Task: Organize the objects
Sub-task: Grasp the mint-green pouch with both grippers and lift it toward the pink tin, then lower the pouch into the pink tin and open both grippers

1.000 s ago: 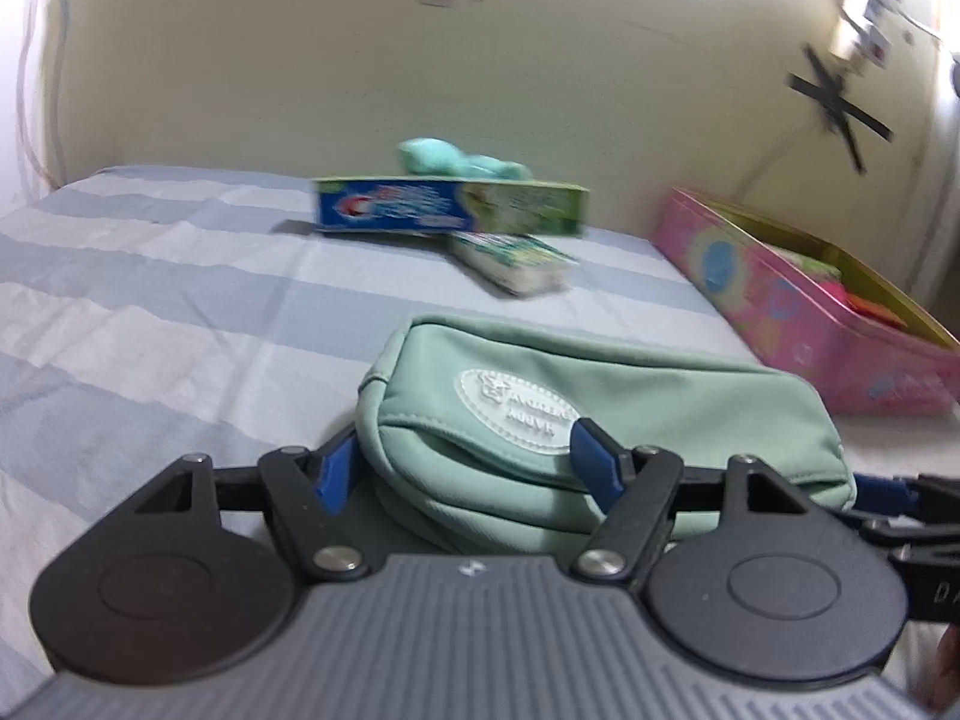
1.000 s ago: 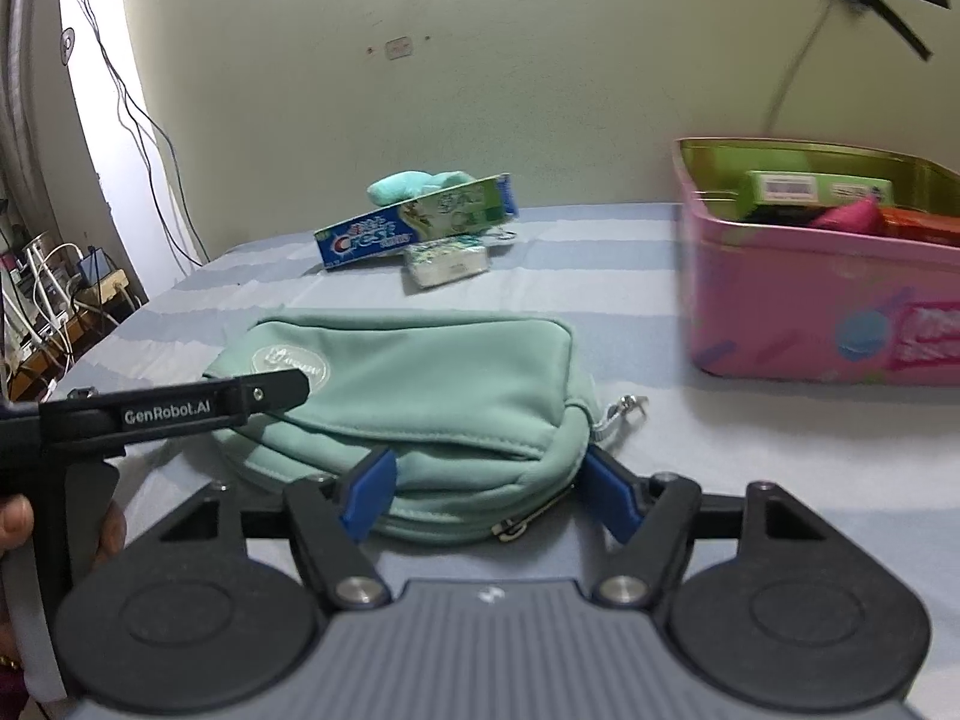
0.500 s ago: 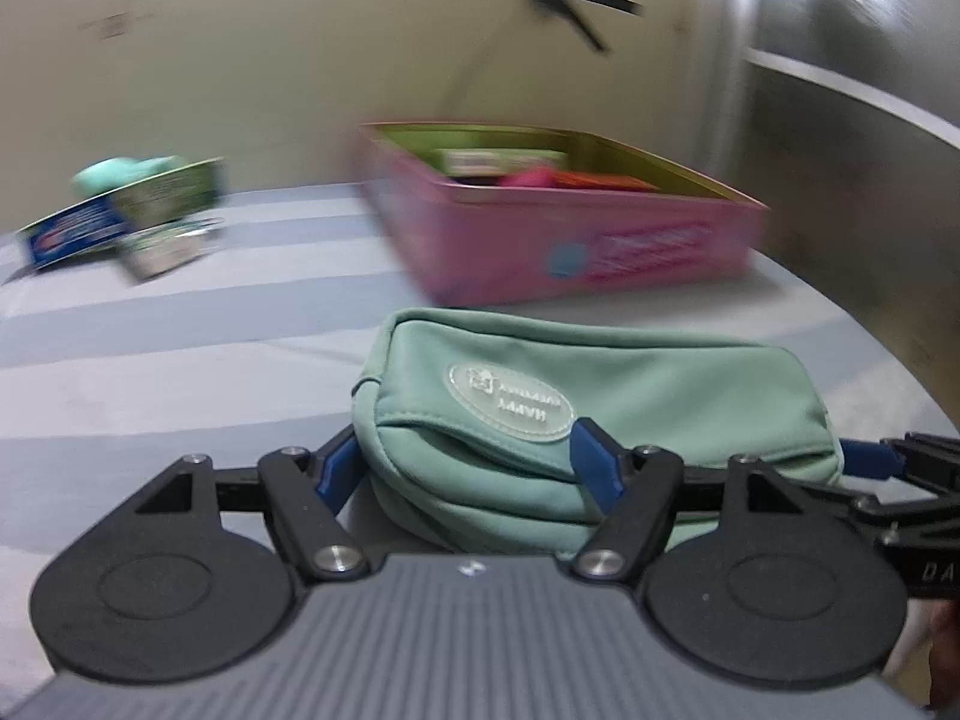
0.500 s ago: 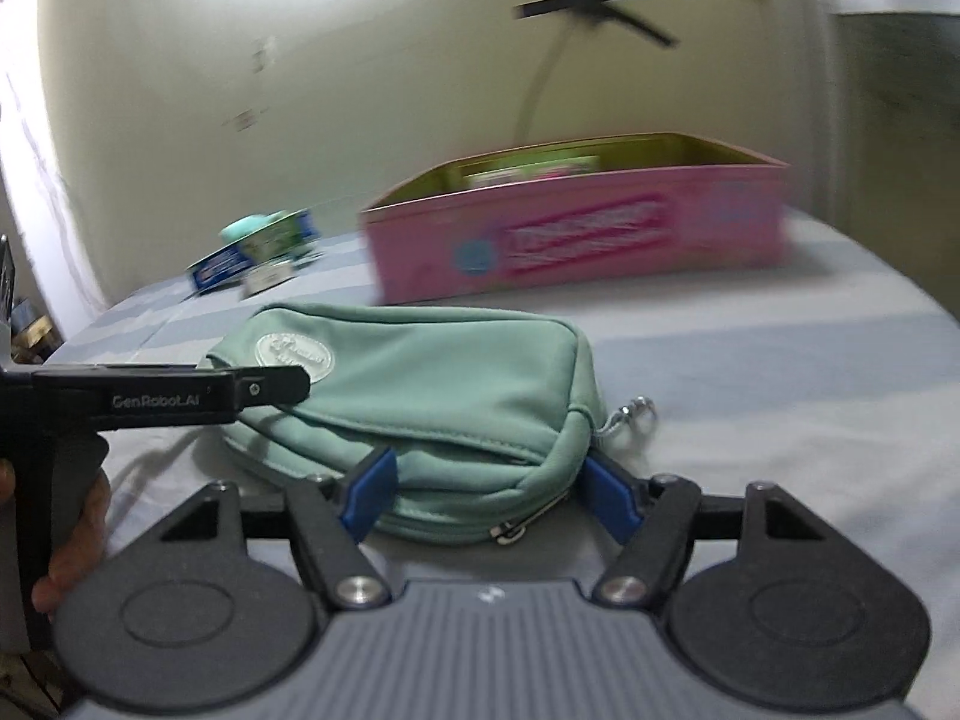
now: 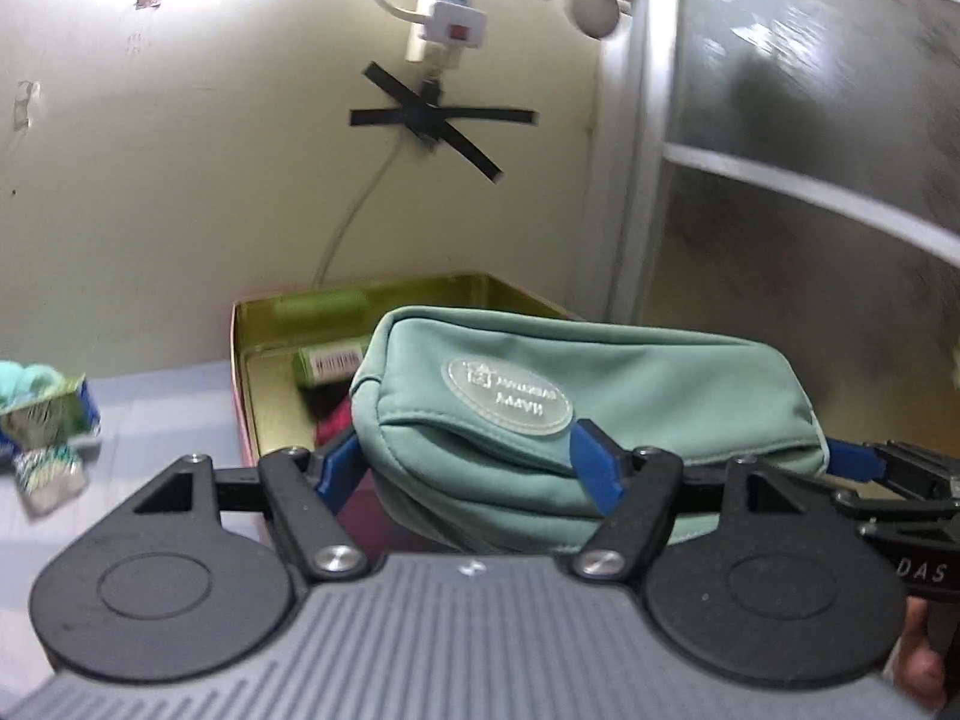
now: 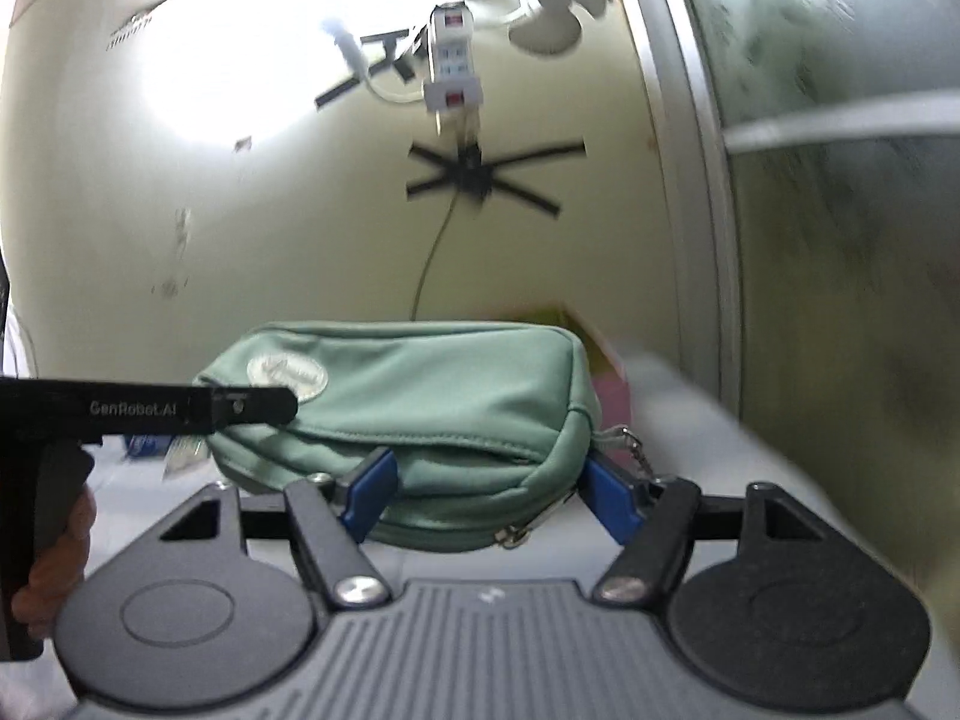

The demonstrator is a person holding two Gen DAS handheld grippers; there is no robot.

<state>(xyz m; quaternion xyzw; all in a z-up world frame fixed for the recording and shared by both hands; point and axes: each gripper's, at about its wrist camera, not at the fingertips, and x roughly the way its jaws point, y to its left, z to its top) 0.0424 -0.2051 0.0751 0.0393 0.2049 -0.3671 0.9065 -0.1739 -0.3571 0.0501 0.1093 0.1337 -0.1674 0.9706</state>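
Green pouch is carried clear of the bed, in front of the pink tin. Left hand-held gripper and right hand-held gripper each clamp one end, jaws partly closed. Judged soft and light, liable to sag; end grips suit it.

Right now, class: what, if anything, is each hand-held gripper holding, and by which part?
Both hold the green pouch: the left hand-held gripper clamps its logo end, the right hand-held gripper its zipper-pull end.

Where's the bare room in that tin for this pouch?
Both grippers, left gripper and right gripper, clamp the green pouch. In the pink tin, the gold floor along its left wall looks bare; the middle is crowded by a green box and something red.
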